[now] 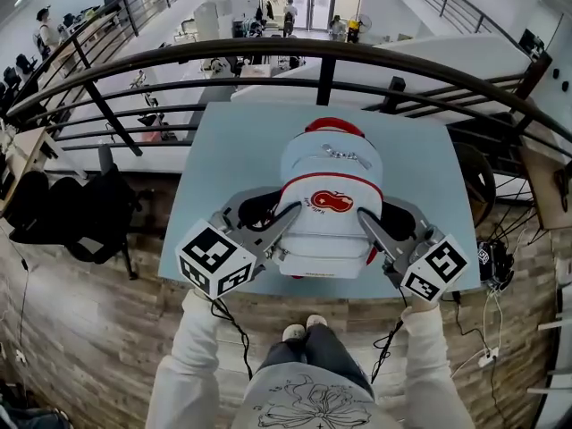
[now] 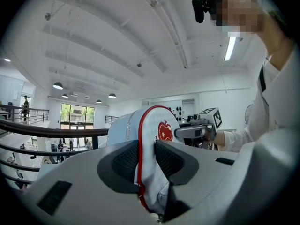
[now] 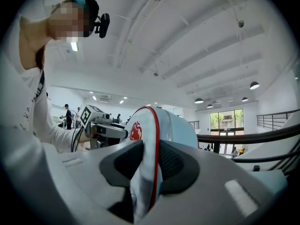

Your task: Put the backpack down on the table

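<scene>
Clamping a fold of fabric along the red piping, the left gripper [image 1: 279, 222] [image 2: 146, 159] has its dark ribbed pads pressed on the left edge of the white and pale blue backpack with red trim and a red apple emblem [image 1: 327, 206] [image 2: 149, 125] [image 3: 161, 125]. The right gripper [image 1: 370, 225] [image 3: 148, 167] pinches the right edge in the same way. Both grippers point inward toward each other, held by a person in white sleeves [image 1: 192, 365] at the near side. The backpack is zipped shut, so its contents are hidden. It sits between the two grippers over the near half of the pale blue square table [image 1: 234, 146]; whether its base touches the top cannot be told. Its long axis appears close to upright, with the domed top and red handle up and toward the far side, and the emblem pocket facing the near side. Just beyond the table's far edge runs a curved dark metal railing [image 1: 268, 50], and past it an open lower hall with desks and a few people. Wooden plank flooring [image 1: 80, 347] lies beneath, with a black bag [image 1: 76, 211] to the left.
</scene>
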`<state>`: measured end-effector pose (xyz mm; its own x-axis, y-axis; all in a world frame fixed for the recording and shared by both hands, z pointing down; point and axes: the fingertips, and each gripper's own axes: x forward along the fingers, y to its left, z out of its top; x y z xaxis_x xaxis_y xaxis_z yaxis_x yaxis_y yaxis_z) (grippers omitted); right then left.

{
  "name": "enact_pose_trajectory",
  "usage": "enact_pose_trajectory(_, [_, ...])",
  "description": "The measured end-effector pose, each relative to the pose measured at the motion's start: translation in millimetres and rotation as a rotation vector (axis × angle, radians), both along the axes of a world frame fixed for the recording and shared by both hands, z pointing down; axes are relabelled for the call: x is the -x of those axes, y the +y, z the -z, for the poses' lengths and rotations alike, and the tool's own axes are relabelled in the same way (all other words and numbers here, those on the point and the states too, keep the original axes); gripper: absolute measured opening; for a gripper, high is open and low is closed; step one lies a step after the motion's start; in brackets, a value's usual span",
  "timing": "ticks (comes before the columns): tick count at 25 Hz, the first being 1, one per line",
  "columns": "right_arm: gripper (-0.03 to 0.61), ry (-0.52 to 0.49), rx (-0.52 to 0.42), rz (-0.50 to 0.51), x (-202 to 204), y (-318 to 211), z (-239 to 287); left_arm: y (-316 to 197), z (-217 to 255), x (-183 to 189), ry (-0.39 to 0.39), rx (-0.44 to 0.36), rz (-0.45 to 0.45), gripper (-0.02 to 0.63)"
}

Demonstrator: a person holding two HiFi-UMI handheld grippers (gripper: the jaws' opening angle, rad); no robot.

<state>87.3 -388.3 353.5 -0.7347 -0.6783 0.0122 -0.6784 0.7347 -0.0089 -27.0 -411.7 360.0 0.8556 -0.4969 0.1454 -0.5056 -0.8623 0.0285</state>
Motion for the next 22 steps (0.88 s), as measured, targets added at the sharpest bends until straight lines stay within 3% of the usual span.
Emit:
enact_pose_trajectory(13, [0.11, 0.137, 0.057, 0.023, -33.2, -70.3, -46.3, -65.6, -43.6, -35.8, -0.105, 0.041, 0.067, 0.112])
enact_pose_trajectory(22, [0.11, 0.26, 0.043, 0.006, -51.8, -111.4, -83.2, -104.8, -81.7, -55.9, -0.189, 0.033, 0.116, 0.114])
